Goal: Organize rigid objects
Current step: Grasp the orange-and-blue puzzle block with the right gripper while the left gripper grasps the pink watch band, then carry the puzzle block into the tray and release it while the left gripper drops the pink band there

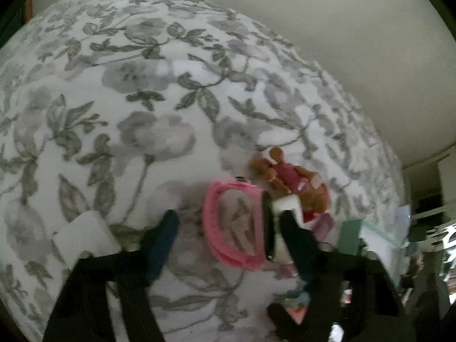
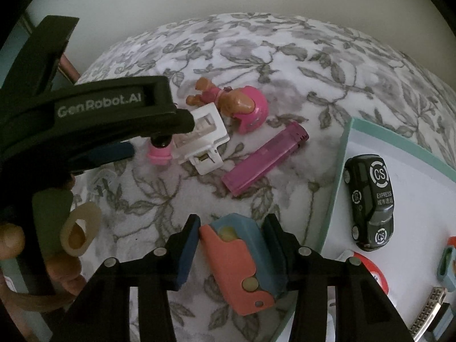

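Right hand-held gripper (image 2: 230, 253) pinching orange-blue toy (image 2: 242, 262) beside tray rim (image 2: 339, 171), left hand-held gripper (image 1: 228, 245) spread around pink watch (image 1: 236, 228)

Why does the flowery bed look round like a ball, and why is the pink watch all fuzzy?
Left wrist view: the fisheye lens bends the flat flowery bedspread into a dome; the pink watch is smeared, sitting very close between the left claw fingers, and the light is dim. Right wrist view: same bulge, but sharper; the toy car lettering reads clearly.
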